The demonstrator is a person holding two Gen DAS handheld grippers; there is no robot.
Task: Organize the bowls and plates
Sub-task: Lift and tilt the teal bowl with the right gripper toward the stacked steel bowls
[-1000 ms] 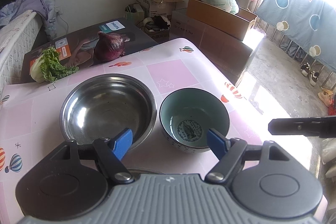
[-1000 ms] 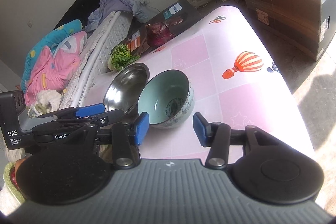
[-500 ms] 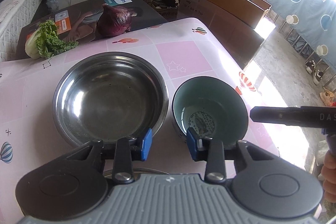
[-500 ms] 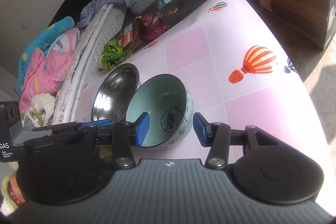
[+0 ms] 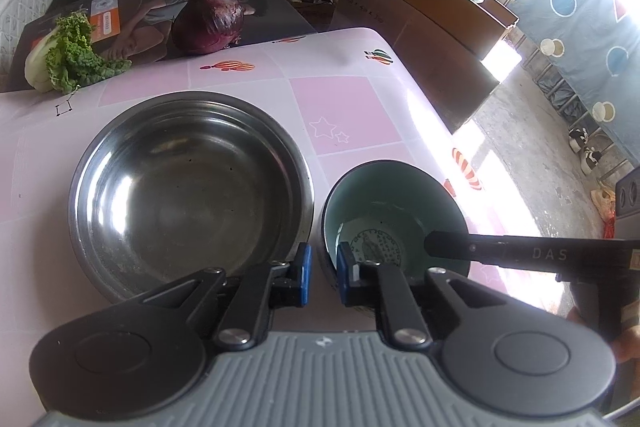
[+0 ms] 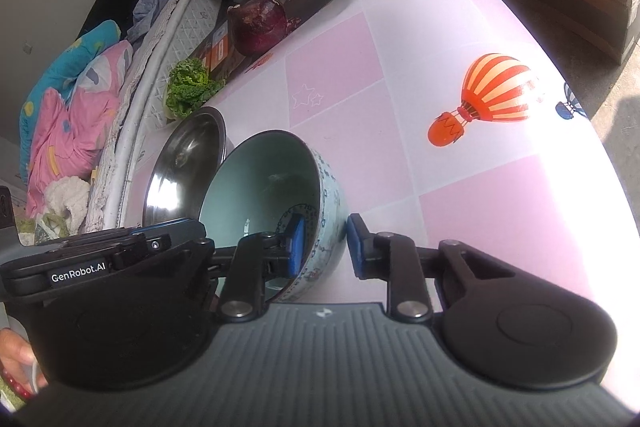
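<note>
In the left wrist view, the ceramic bowl (image 5: 394, 223) is seen just ahead-right of the left gripper (image 5: 322, 273), whose jaws are clamped on its near rim. In the right wrist view, the bowl wall is straddled by the closing right gripper (image 6: 325, 242).

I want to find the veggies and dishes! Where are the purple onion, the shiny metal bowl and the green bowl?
purple onion (image 5: 210, 21): left wrist view, middle of its skin.
shiny metal bowl (image 5: 180, 203): left wrist view, inside bottom.
green bowl (image 6: 272, 167): right wrist view, inner wall.
</note>
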